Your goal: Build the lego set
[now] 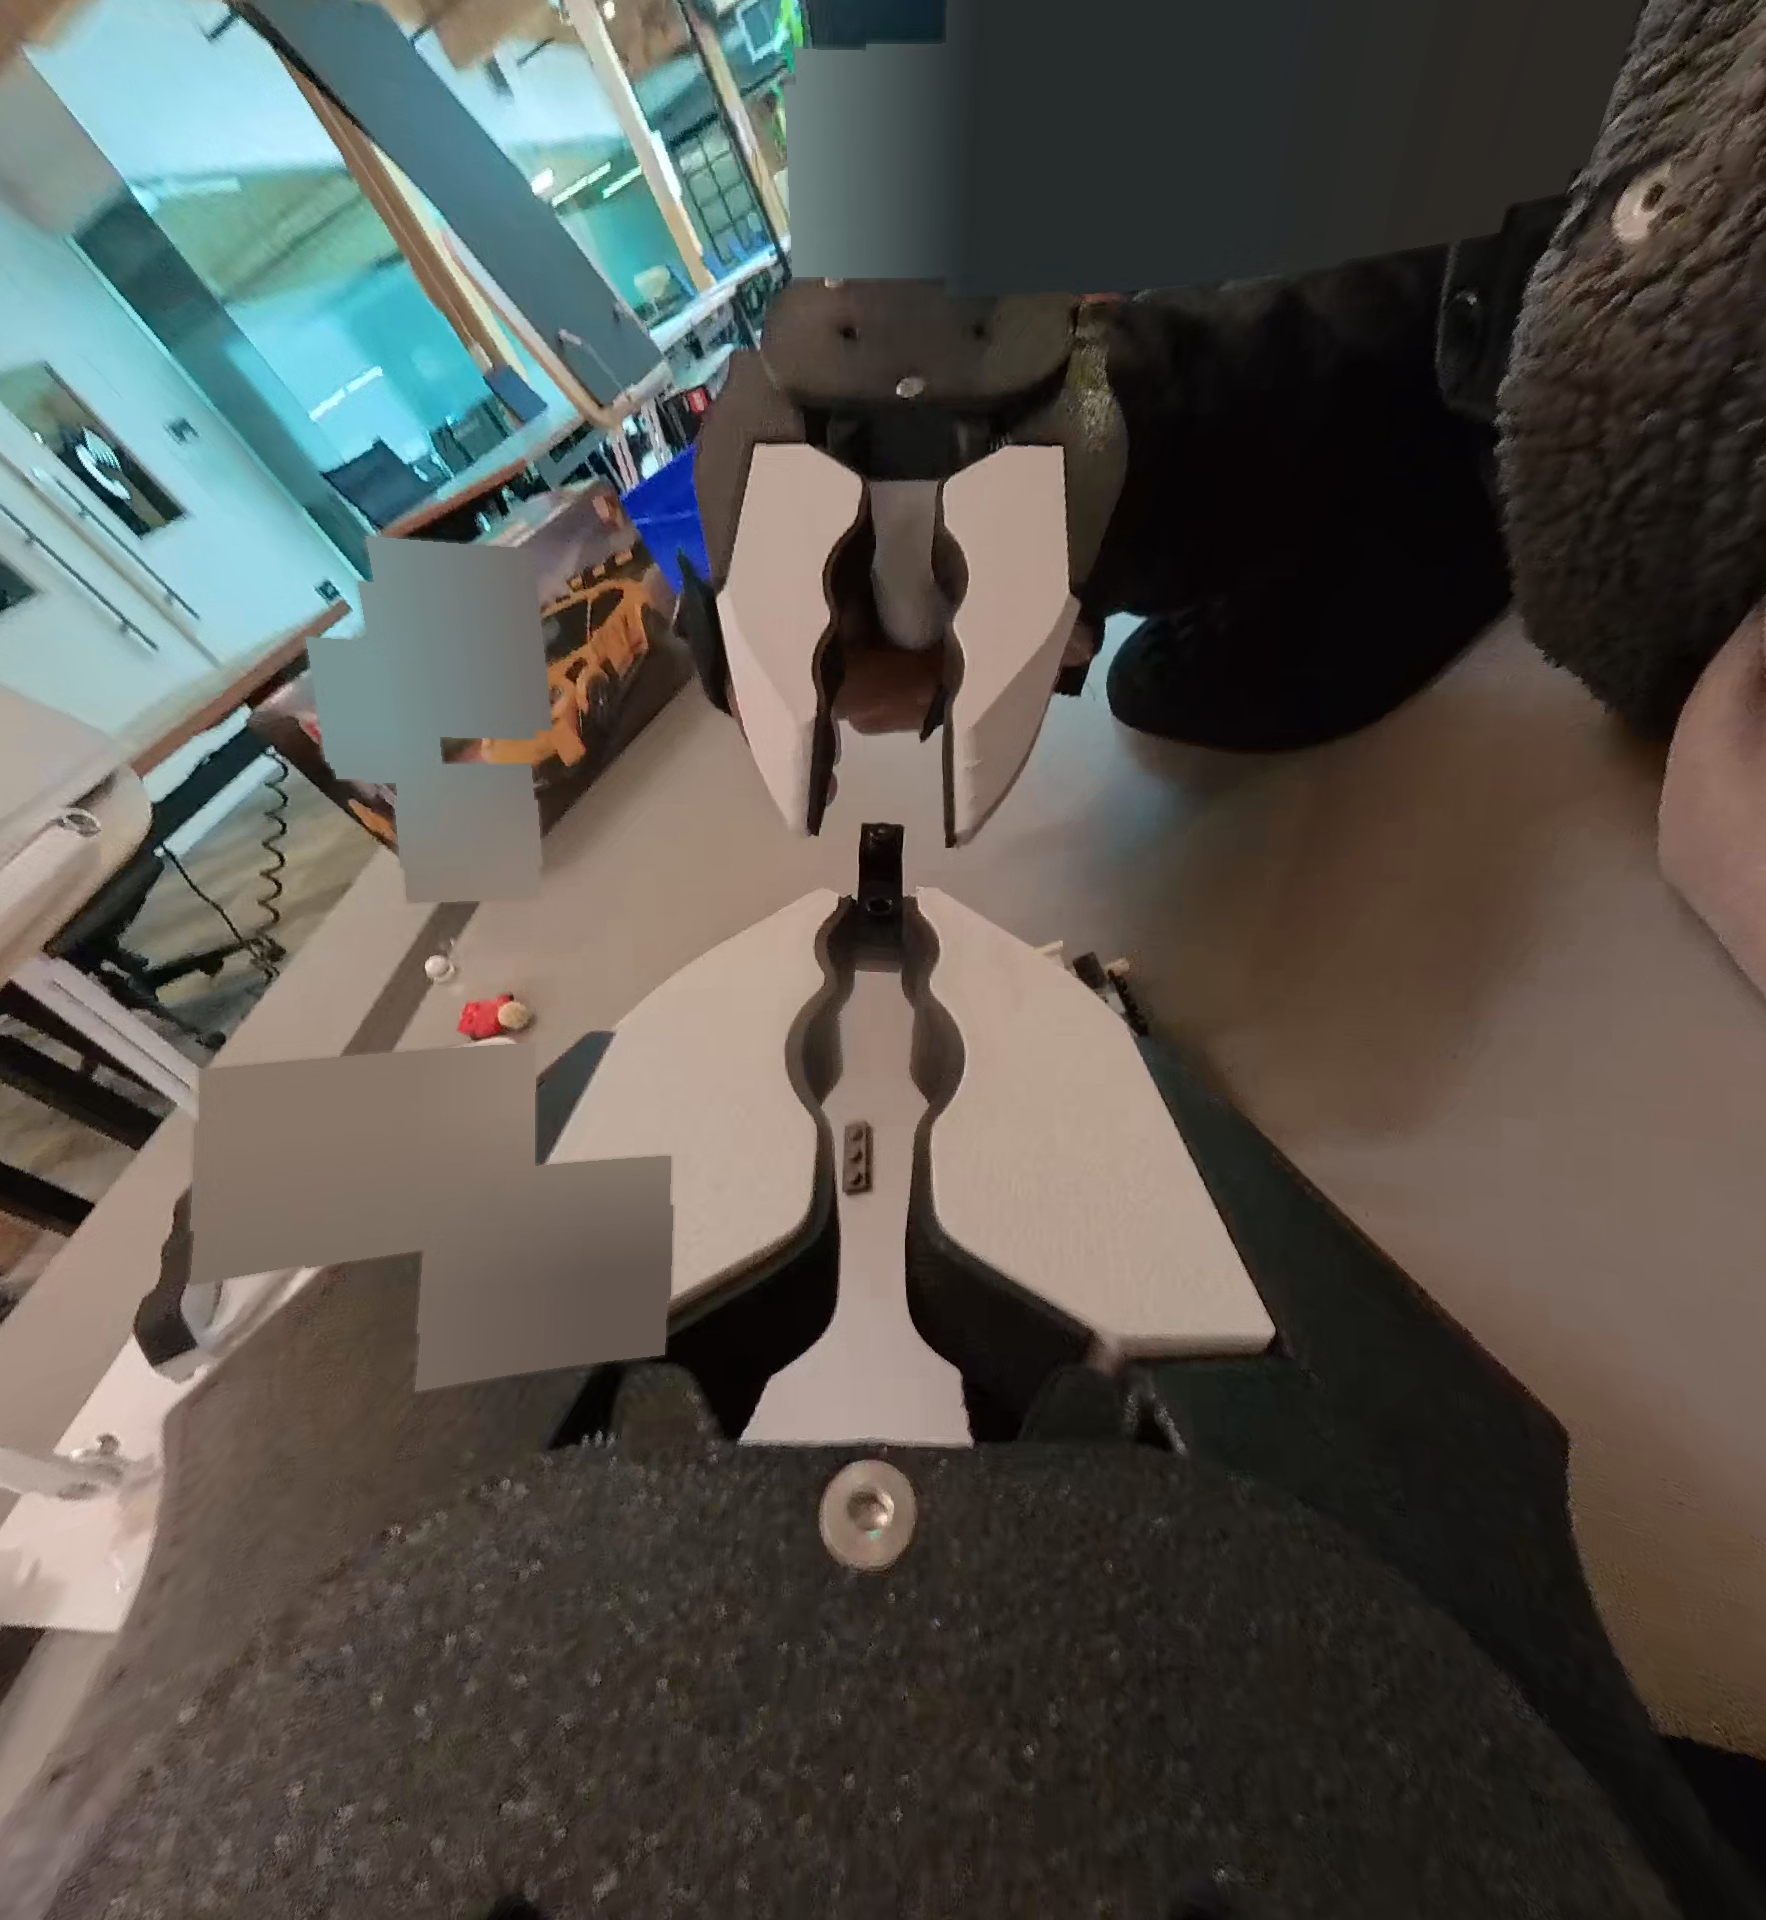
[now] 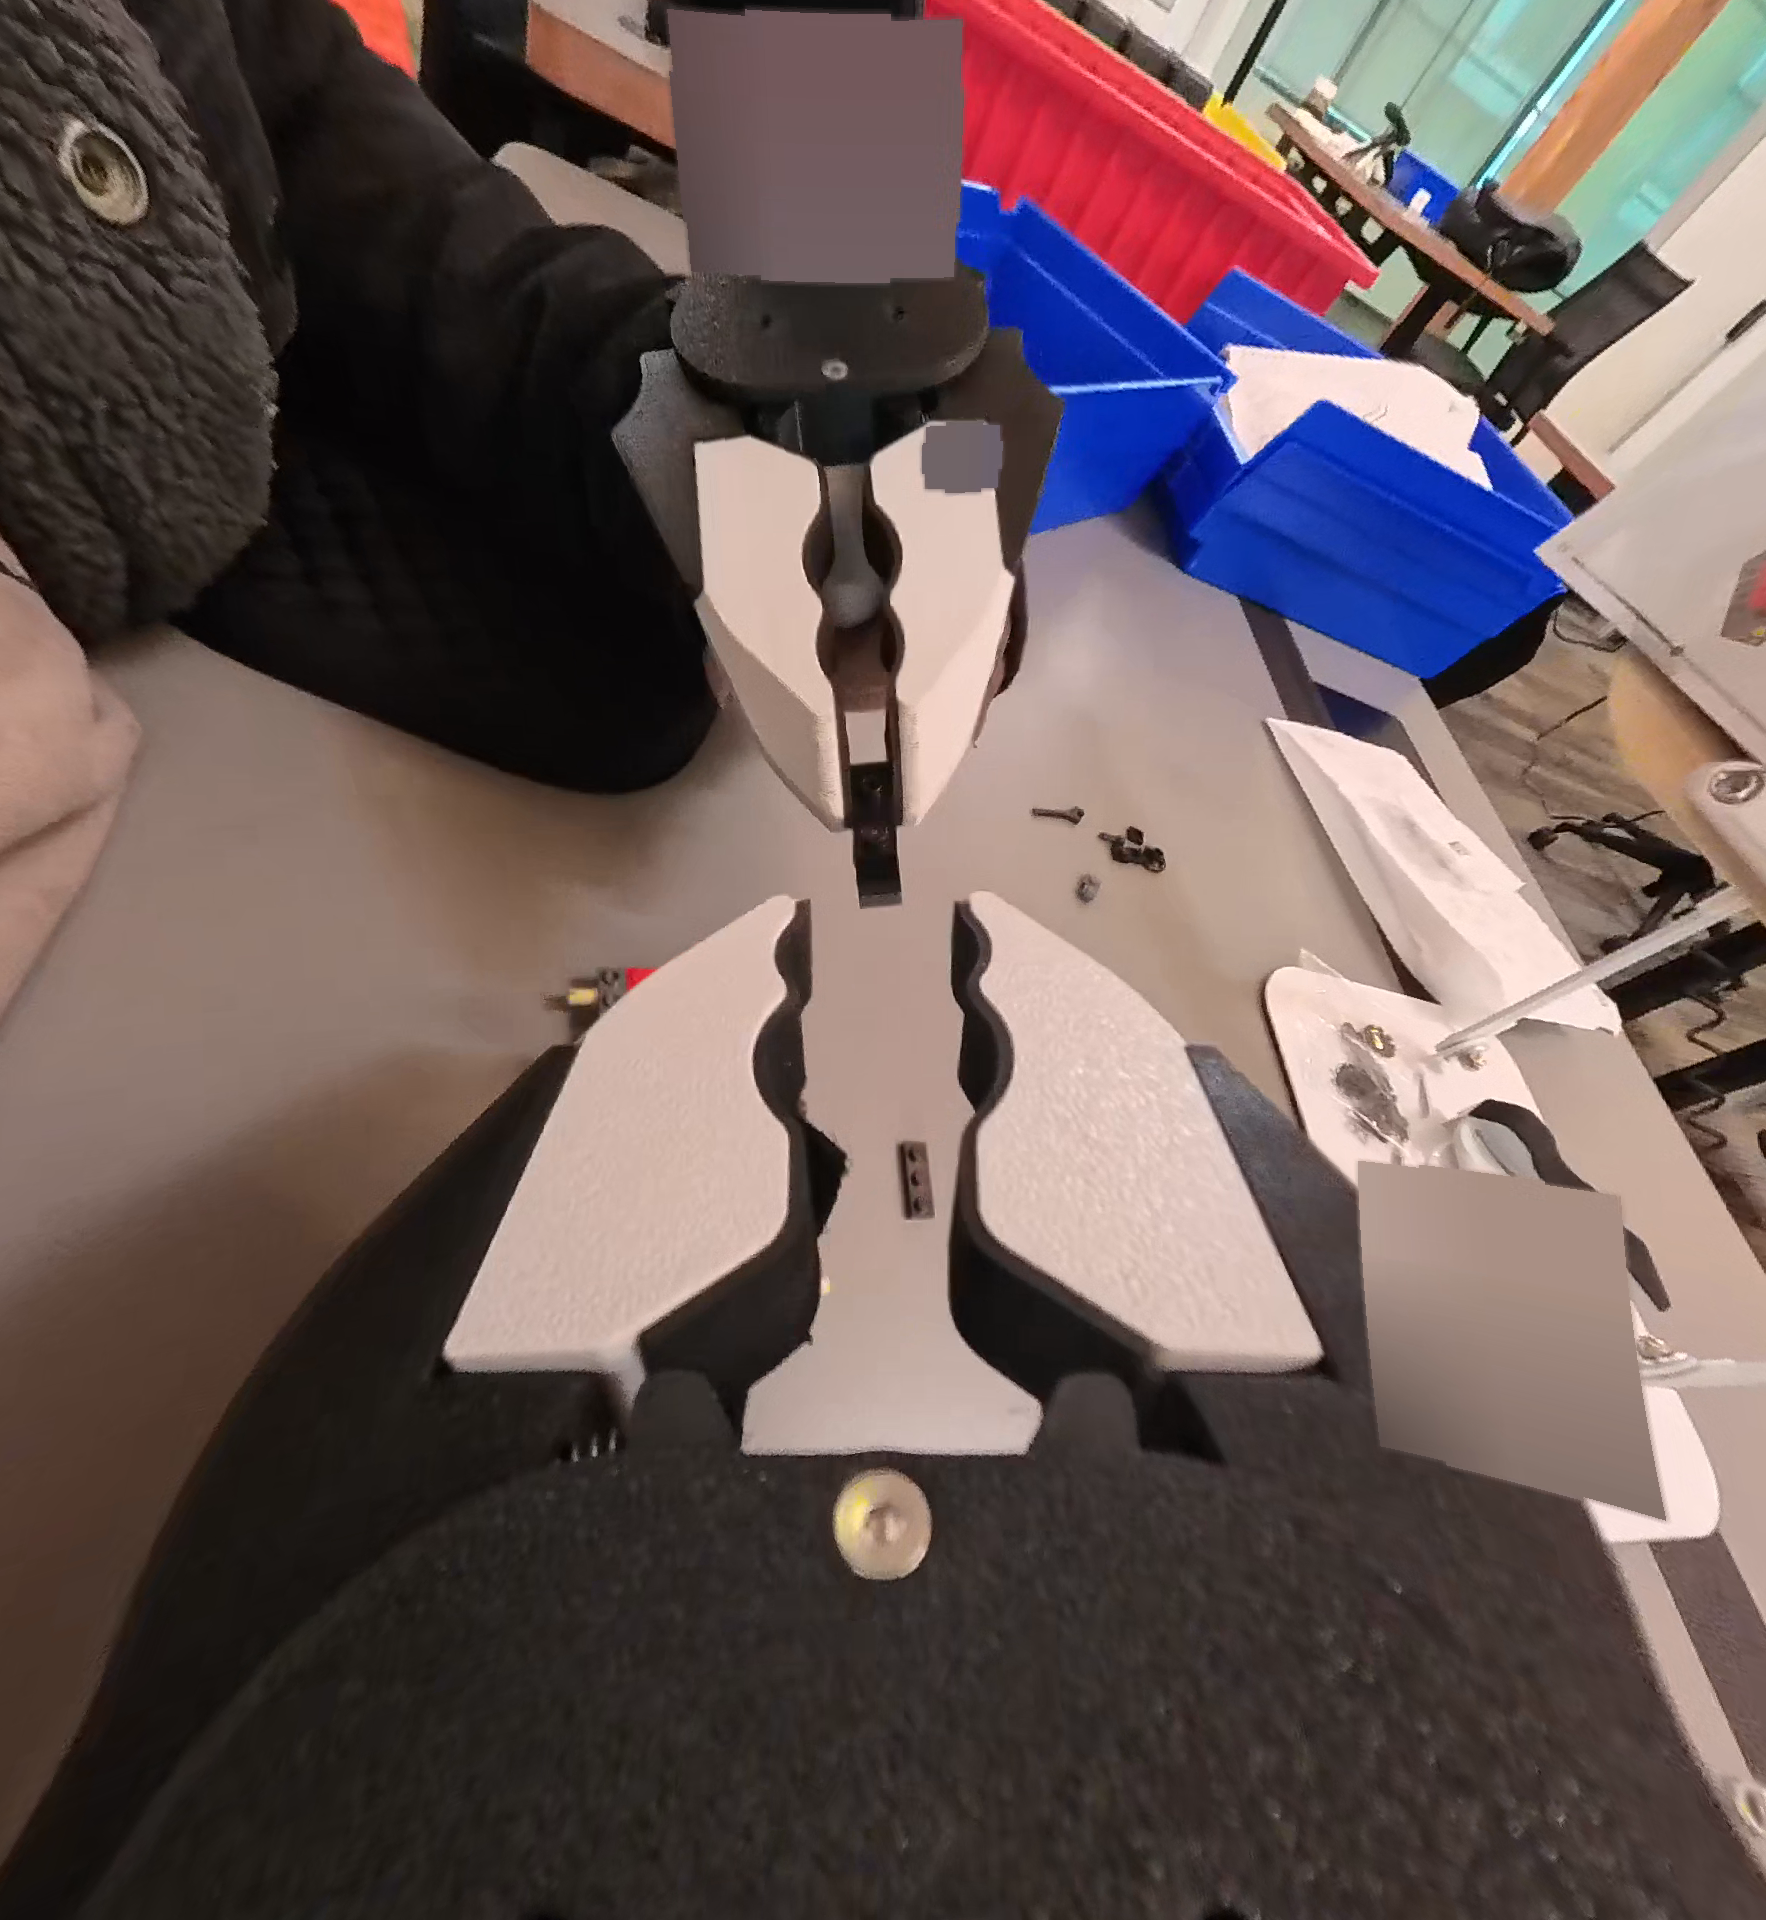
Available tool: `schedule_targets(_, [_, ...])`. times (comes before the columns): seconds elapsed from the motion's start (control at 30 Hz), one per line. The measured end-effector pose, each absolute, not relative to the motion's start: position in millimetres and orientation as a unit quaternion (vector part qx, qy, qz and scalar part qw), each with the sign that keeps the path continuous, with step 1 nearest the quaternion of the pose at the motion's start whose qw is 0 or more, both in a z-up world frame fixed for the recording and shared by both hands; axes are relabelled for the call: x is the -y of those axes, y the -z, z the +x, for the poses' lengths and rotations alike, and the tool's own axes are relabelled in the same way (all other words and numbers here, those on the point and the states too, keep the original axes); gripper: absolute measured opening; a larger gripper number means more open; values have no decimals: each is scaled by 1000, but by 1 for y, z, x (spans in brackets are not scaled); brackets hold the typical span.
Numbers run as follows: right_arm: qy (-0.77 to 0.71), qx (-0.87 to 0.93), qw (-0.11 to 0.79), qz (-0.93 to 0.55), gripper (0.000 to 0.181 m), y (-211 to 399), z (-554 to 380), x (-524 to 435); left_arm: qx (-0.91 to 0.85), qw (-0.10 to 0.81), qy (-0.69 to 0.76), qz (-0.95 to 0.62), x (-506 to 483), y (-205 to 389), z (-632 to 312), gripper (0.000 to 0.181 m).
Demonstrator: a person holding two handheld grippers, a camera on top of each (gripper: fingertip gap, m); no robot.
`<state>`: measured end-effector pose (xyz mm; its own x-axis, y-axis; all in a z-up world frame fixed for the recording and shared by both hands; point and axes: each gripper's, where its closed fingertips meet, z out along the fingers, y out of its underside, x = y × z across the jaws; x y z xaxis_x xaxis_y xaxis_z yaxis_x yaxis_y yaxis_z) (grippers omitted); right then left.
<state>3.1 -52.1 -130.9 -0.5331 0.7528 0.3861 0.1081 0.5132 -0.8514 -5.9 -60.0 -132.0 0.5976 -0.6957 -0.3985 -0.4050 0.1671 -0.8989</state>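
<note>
My left gripper (image 1: 879, 902) is shut on a small black lego piece (image 1: 880, 868) that sticks out past its tips, held above the grey table (image 1: 1326, 935). My right gripper (image 2: 884, 909) is open and empty, facing the left one tip to tip, with the black piece (image 2: 877, 857) just in front of its gap. The right gripper also shows in the left wrist view (image 1: 881, 831), and the left gripper in the right wrist view (image 2: 871, 812). A thin black plate with three holes (image 1: 858, 1158) lies on the table below both grippers; it also shows in the right wrist view (image 2: 915, 1179).
Loose small black parts (image 2: 1118, 842) lie on the table, with white paper sheets (image 2: 1409, 852) and a white tray (image 2: 1294, 997) of small parts beyond. Blue bins (image 2: 1357, 540) and a red bin (image 2: 1118, 156) stand behind. A red piece (image 1: 489, 1016) and a pictured box (image 1: 598, 644) sit nearby. Only a small space, under 4 cm, lies between the two pairs of fingers.
</note>
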Motion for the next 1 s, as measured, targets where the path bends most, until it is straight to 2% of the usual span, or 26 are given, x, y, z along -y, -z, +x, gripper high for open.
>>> schedule_targets(0.43, [-391, 789, 399, -257, 8, 137, 1, 67, -464, 605, 95, -640, 62, 143, 3, 8])
schedule_targets(1.0, [-391, 817, 359, -224, 6, 150, 10, 79, -488, 561, 145, -653, 73, 156, 12, 8])
